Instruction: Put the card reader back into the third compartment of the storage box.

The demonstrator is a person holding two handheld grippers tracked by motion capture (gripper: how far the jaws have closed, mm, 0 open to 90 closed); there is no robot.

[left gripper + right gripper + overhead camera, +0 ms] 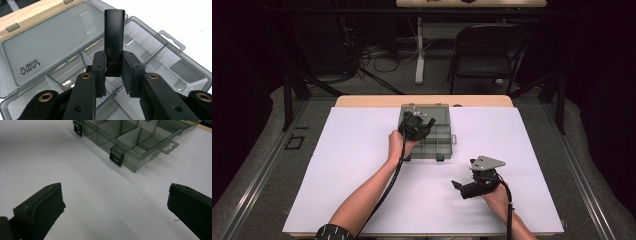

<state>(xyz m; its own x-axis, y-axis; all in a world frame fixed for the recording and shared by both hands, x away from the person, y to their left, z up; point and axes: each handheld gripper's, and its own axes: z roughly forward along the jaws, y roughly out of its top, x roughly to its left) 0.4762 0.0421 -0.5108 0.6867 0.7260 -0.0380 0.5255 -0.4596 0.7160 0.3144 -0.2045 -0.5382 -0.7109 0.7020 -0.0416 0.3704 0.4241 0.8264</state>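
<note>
Smoke-grey clear plastic compartment box (160, 75) sits lid-open on the white table sheet (362, 165); left gripper (114, 72) pinches a flat black plastic bar (114, 37) upright directly above its compartments, while right gripper (115, 202), nearer the viewer, hangs spread.

One clear grey compartment box (432, 135), lid open; one black flat piece (114, 37); two latches (116, 156) on the box front; two grippers, left (416, 125) and right (467, 186); one folding chair (487, 50) beyond the tabletop (352, 165).
</note>
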